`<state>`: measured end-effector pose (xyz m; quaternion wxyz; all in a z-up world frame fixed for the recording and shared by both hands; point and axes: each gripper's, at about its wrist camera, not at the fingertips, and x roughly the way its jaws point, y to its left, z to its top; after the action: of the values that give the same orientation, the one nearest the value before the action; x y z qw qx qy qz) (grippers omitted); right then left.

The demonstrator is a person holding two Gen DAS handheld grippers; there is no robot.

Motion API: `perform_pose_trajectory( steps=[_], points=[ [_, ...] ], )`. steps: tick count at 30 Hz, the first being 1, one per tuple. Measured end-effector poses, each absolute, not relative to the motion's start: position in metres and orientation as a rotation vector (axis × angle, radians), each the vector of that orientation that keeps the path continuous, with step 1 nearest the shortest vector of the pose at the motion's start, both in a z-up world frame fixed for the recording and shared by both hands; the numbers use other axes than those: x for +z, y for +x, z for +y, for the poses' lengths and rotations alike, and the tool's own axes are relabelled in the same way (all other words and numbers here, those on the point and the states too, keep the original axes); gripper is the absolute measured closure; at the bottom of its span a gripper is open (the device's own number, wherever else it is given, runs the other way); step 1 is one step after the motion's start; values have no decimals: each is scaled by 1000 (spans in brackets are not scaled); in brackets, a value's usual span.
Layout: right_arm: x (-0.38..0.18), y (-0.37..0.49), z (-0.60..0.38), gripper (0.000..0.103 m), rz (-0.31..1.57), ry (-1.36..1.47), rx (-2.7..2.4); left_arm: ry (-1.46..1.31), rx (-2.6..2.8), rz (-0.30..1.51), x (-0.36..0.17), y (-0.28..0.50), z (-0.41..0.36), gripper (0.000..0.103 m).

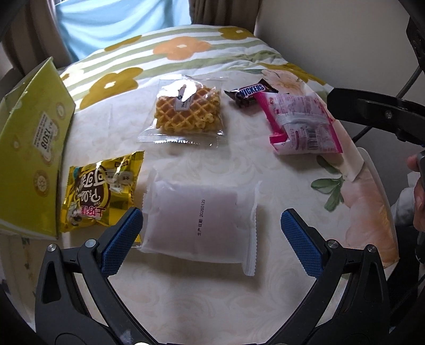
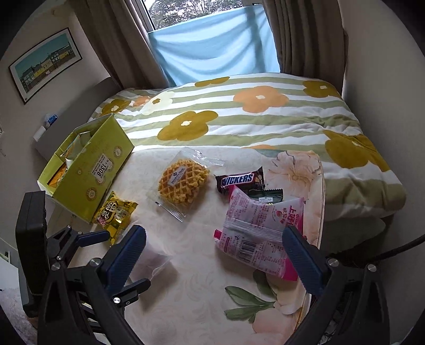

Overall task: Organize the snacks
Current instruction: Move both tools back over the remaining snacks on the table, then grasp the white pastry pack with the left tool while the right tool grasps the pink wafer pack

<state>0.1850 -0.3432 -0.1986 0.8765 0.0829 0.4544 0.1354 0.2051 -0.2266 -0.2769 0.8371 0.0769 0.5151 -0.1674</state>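
Currently the frosted white flat snack packet (image 1: 199, 220) lies on the cream floral tablecloth (image 1: 186, 305), right between your left gripper (image 1: 211, 231) fingers; jaws wide apart, gripping nothing. Your right gripper (image 2: 213, 246) is equally wide, empty, over the pink-and-white plastic snack bag (image 2: 257, 233). Farther out: clear-wrapped waffle (image 1: 188, 108), brown Snickers bar (image 1: 249, 94), gold foil chocolate packet (image 1: 101, 191) touching the open yellow-green cardboard box (image 1: 29, 159).

Home bedroom, flowered duvet (image 2: 239, 116), curtained window (image 2: 202, 10)
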Motion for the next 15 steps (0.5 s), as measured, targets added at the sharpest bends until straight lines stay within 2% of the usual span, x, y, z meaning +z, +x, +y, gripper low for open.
perform_pose_trajectory(
  steps=[7,15],
  points=[
    [-219,195,-343,1,975,186,274,168,-342,1131,-299,223,-222,0],
    [-229,209,-349,1,986,17,301,159,-348,1168,-315,232,-219,0]
  ],
)
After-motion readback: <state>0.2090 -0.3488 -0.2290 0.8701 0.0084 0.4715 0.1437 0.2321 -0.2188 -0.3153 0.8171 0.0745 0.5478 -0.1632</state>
